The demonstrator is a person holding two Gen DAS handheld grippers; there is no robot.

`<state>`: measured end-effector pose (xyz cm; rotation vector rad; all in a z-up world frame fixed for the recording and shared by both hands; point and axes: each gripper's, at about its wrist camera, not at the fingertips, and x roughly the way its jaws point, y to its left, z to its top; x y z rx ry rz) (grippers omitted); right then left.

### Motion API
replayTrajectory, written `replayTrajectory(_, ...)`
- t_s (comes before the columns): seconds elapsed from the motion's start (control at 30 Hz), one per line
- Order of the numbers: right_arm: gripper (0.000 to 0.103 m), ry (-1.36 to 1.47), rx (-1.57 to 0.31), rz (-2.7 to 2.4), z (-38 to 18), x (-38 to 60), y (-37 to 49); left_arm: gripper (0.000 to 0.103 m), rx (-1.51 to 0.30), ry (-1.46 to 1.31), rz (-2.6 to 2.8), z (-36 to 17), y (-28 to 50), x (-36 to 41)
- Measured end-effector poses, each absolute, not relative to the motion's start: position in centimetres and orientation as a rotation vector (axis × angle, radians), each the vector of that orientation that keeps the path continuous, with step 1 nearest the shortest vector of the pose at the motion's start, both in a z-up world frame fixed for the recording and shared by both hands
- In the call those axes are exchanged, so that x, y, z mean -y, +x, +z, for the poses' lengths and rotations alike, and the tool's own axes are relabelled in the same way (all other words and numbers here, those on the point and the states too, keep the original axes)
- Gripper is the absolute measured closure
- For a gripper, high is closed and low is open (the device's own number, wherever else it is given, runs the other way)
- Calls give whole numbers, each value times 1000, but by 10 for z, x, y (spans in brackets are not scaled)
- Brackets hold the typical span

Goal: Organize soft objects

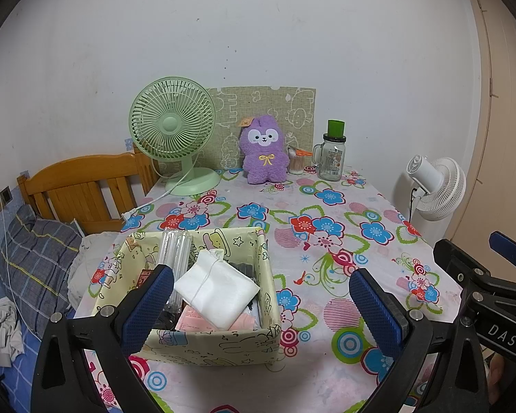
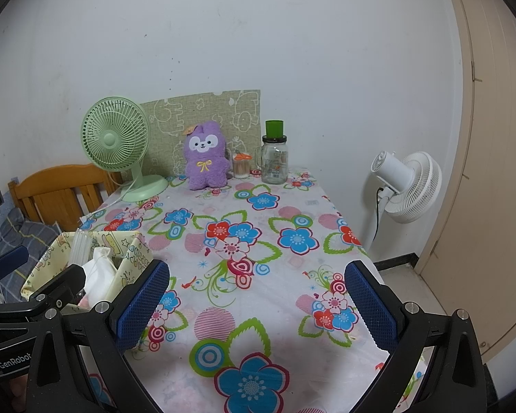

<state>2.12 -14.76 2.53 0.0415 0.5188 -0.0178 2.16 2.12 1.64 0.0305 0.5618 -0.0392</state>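
The purple plush [image 1: 265, 153] stands upright at the desk's [image 1: 361, 313] far edge, straight ahead of both released, empty tools, well apart, the left tool [image 1: 261, 304] hovering at the storage box [image 1: 216, 346].

The light is soft and even, and a little dim. It seems to come from above. The white wall [image 1: 258, 34] behind the flowery tablecloth [image 2: 258, 275] looks greyish with no glare. A faint shadow lies on the near part of that cloth. Both pictures are sharp. The round lens bends straight lines near the edges, and the corners are black.
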Motion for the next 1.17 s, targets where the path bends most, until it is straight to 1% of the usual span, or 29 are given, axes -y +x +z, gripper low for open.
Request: replayTrajectory(1.17,0,39,-516,-19,28,148,21,0,-561,31,-39,17,21,-22)
